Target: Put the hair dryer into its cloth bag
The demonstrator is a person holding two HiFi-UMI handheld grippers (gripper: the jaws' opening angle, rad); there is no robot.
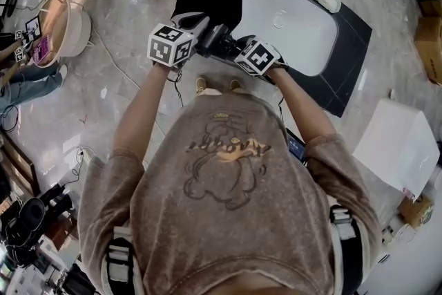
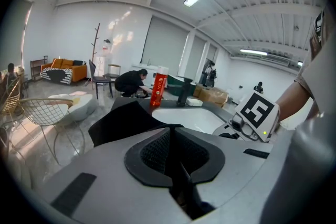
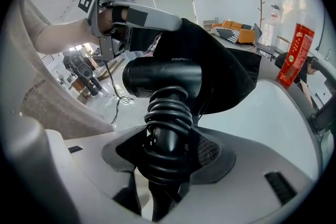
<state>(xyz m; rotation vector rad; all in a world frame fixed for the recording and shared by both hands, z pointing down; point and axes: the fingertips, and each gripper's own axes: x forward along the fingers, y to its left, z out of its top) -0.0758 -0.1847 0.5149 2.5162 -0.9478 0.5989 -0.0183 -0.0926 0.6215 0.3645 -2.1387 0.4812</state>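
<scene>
We clamp the hair dryer (image 3: 163, 77) by its cord-wrapped handle in the right gripper (image 3: 169, 157); it is probably rigid and top-heavy. The left gripper (image 2: 169, 157) pinches the limp cloth bag (image 2: 123, 122), which trails toward eleven o'clock.

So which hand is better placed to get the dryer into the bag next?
Right. The right gripper grips the hair dryer by its cord-wrapped handle, barrel beside the cloth bag; the left gripper is shut on the bag's edge.
</scene>
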